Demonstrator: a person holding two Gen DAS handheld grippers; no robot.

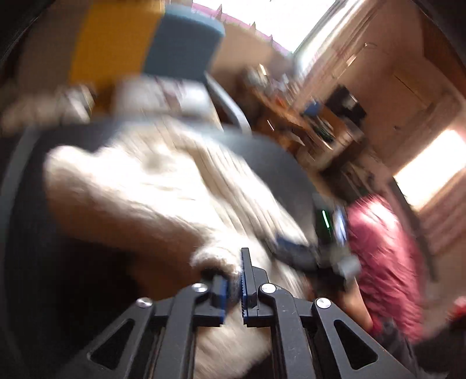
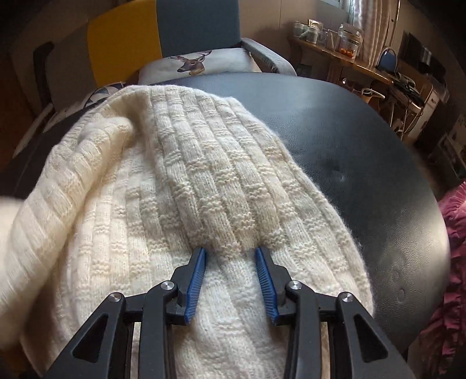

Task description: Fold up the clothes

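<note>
Lived-in home room, deer-print cushion (image 2: 194, 64) on armchair (image 2: 201, 26), cluttered wooden sideboard (image 2: 343, 62) with jars, curtained window

Sweater (image 2: 163, 186) lies on the desk (image 2: 364, 163), mostly on its left half, w/ bare desk to the right. Right tool (image 2: 230, 253) sits over the sweater's near part, a raised fold between its fingers; left tool (image 1: 233, 271) has a sweater edge between its fingers. Behind the desk: chair (image 2: 198, 29) w/ a cushion (image 2: 201, 62) on its seat; shelf (image 2: 335, 55) w/ jars (image 2: 348, 40) far right.
</note>
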